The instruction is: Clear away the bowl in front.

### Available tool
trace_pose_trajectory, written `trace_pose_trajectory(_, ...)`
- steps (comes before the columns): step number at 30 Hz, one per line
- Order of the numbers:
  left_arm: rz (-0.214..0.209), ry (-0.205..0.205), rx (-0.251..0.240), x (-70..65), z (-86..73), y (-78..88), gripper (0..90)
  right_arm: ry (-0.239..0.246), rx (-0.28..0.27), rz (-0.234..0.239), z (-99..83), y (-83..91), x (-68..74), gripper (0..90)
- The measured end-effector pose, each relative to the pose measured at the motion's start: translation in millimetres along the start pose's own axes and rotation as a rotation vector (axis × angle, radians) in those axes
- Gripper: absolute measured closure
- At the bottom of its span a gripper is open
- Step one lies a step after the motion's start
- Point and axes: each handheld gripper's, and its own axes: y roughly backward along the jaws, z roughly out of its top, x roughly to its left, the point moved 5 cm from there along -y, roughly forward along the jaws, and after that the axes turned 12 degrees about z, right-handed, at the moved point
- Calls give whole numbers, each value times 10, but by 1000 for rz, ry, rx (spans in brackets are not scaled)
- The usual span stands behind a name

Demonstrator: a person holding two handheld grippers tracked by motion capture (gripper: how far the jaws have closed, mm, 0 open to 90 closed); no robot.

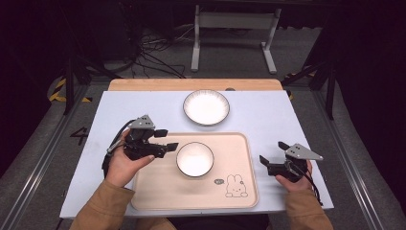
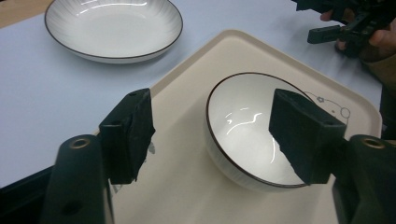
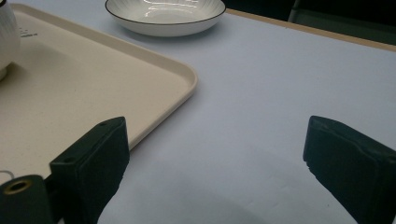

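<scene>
A small white bowl (image 1: 195,159) with a dark rim stands on the beige tray (image 1: 158,191). My left gripper (image 1: 166,139) hovers at the tray's left edge, just left of the bowl, jaws open and empty. In the left gripper view the bowl (image 2: 243,126) lies just beyond the pads (image 2: 130,135), apart from them. My right gripper (image 1: 273,152) rests open over the pale blue table to the right of the tray. Its wide-open jaws (image 3: 217,140) frame bare tabletop beside the tray's corner (image 3: 182,77).
A wide white plate (image 1: 206,107) with a dark rim sits on the blue tabletop (image 1: 268,115) behind the tray, also seen as the plate (image 2: 113,28) and the plate (image 3: 166,14). A rabbit drawing (image 1: 234,186) marks the tray's near right corner. A wooden strip (image 1: 191,85) edges the table's far side.
</scene>
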Motion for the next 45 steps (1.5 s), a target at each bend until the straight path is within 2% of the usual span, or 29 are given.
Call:
trace_pose_trajectory(5,22,-8,-51,59,-63,63,258,7,-3,0,1,4,7,78)
trace_pose_trajectory(9,56,-41,-82,83,-126,121,269,1,-8,2,1,6,3,76)
trace_pose_trajectory(14,69,-22,-129,151,-220,208,253,2,-12,8,1,12,2,75)
trace_pose_trajectory(24,107,20,-165,263,-494,260,214,-13,-40,30,3,44,-9,68)
trace_pose_trajectory(28,120,54,-183,322,-608,269,215,-18,-47,43,4,46,1,67)
trace_pose_trajectory(34,118,95,-209,375,-708,289,221,-13,-57,58,6,55,7,67)
trace_pose_trajectory(45,154,104,-217,427,-886,299,222,-16,-79,80,9,74,22,70)
